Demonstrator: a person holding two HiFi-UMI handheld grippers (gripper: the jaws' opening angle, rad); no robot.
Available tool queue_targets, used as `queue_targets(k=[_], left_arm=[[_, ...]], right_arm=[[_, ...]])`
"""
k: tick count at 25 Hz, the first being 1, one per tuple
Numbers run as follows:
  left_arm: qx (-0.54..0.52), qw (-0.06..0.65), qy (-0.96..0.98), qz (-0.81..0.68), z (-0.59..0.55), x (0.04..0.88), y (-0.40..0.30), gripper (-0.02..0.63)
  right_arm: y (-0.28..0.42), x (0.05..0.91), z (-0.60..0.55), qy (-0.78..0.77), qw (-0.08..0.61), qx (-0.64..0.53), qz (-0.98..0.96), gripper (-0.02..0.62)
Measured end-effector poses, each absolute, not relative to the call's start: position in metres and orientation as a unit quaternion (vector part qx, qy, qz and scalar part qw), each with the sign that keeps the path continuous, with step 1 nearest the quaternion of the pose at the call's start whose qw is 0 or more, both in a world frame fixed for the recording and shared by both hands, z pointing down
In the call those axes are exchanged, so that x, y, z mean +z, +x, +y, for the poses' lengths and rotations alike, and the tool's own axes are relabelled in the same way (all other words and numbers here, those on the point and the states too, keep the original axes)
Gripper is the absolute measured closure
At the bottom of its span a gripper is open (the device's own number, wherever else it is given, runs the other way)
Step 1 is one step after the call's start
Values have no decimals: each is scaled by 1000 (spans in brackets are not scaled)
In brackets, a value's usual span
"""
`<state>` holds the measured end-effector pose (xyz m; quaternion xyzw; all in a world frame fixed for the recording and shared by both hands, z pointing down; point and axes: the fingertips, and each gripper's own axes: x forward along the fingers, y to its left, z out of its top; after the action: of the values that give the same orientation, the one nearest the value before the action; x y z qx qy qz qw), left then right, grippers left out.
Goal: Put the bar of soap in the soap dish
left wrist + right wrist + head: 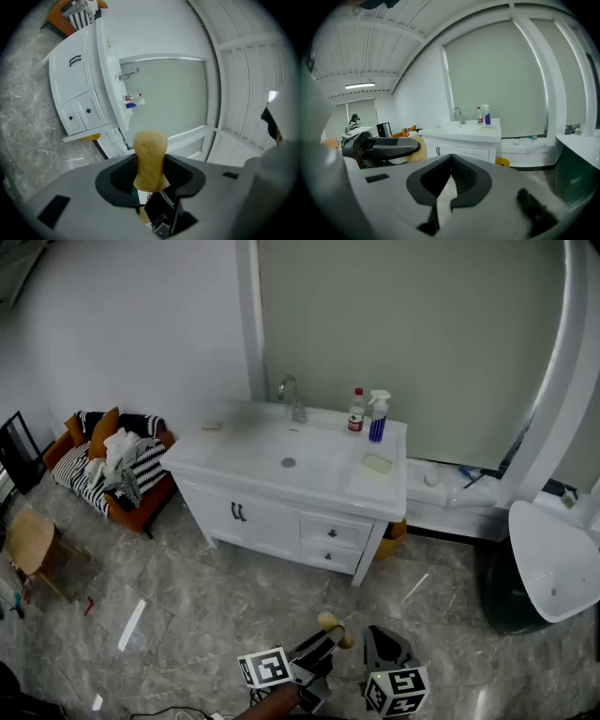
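Note:
My left gripper (333,636) is low in the head view, well in front of the vanity, shut on a yellowish bar of soap (327,622). In the left gripper view the soap (150,152) stands up between the jaws of this gripper (150,171). Just right of it hangs my right gripper (382,640); its own view shows it (450,161) shut with nothing inside. The pale green soap dish (377,463) lies on the white vanity top (234,451), right of the basin. From the right gripper view, the left gripper's fingers (389,147) and the soap (416,151) show at the left.
A faucet (292,399), a red-capped bottle (356,412) and a blue spray bottle (378,418) stand at the vanity's back. An orange sofa with cushions (112,465) and a wooden stool (28,542) are at the left. A white tub (553,563) sits at the right.

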<state>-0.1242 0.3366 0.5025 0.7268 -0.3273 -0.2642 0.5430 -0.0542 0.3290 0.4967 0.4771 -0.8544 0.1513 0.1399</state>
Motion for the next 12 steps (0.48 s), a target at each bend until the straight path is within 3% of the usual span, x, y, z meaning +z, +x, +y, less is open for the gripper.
queue_targets(k=[12], left_arm=[[-262, 555, 726, -311, 320, 505, -123, 422]], right_arm=[[-57, 501, 315, 493, 152, 147, -844, 584]])
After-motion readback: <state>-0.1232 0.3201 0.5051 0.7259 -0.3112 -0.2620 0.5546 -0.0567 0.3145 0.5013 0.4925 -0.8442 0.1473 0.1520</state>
